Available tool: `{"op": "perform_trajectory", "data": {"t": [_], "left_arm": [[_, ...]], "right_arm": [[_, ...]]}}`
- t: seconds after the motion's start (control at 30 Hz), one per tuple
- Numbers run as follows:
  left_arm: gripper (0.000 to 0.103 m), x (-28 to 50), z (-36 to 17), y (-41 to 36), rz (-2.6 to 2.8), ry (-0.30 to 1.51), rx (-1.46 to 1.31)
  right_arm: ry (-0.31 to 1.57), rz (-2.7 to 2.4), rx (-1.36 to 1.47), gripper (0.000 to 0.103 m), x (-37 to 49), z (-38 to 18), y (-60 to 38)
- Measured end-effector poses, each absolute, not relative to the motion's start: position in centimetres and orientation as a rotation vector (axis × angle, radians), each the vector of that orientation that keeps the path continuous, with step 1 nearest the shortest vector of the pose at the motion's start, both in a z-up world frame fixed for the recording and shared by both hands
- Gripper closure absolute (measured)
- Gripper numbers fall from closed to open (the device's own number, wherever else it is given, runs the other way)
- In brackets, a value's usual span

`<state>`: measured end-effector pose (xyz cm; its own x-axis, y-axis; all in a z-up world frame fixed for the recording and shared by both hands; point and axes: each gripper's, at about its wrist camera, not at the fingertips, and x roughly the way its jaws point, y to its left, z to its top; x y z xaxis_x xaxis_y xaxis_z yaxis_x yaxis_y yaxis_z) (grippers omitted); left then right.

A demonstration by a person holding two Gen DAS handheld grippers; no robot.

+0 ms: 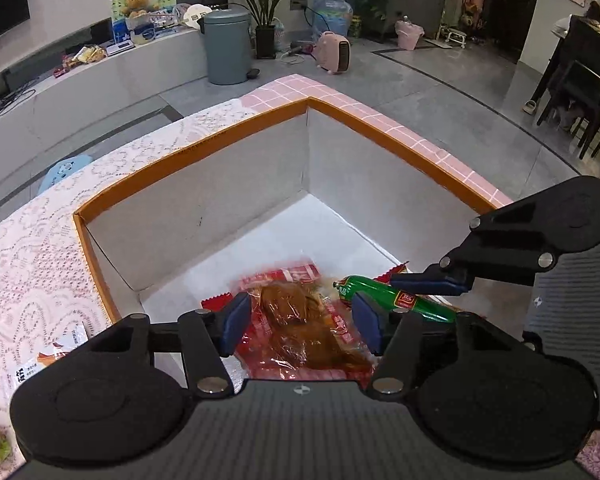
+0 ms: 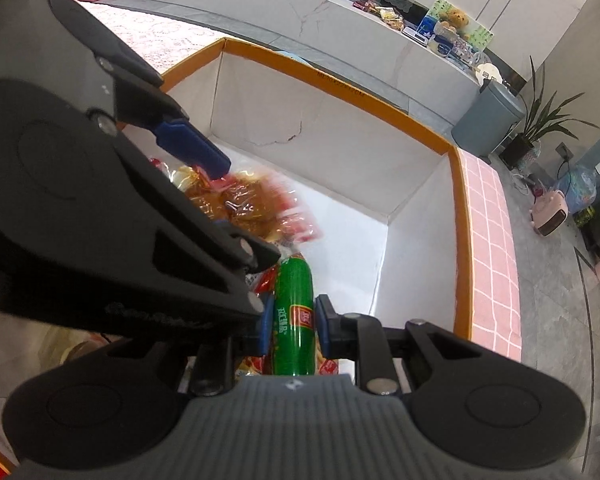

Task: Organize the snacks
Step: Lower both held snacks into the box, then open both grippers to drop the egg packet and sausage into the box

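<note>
An orange-rimmed cardboard box (image 1: 380, 128) (image 2: 340, 80) with white walls stands on the table. In it lies a clear red packet of brown snack (image 1: 300, 320) (image 2: 248, 200), blurred in the right wrist view. My left gripper (image 1: 302, 328) (image 2: 220, 194) hangs over that packet, its blue pads standing apart on either side and not pressing it. My right gripper (image 2: 294, 328) is shut on a green sausage (image 2: 294, 312) (image 1: 396, 298) just above the box floor, to the right of the packet. One of its fingers (image 1: 428, 282) shows in the left wrist view; the other is hidden.
A lace tablecloth (image 1: 40, 240) over pink checked cloth (image 2: 492, 240) covers the table around the box. A white snack packet (image 1: 48, 356) lies on it left of the box. More red wrappers (image 1: 392, 274) lie under the sausage. A grey bin (image 1: 228, 44) and pink heater (image 1: 334, 52) stand on the floor beyond.
</note>
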<state>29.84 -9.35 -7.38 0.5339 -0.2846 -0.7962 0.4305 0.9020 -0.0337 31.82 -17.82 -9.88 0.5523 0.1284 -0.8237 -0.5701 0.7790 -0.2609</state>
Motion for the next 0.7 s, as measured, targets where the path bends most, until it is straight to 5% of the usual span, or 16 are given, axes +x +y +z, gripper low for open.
{"op": "perform_trajectory", "data": {"t": [0.43,0.53,0.7], "left_arm": [[0.02,28.5,-5.2,-7.8,-0.404,0.863,0.127],[0.02,28.0,-4.5,-7.3,-0.391,0.852,0.122],[0.019,27.2,-3.2,-6.4,-0.362,0.839,0.104]], "right_arm": [[0.918,0.426,-0.508,0.082,32.4,-9.8,-17.7],[0.904,0.421,-0.507,0.068,32.4,-9.3,-17.7],[0.873,0.415,-0.511,0.058,31.8,-8.1,-17.3]]}}
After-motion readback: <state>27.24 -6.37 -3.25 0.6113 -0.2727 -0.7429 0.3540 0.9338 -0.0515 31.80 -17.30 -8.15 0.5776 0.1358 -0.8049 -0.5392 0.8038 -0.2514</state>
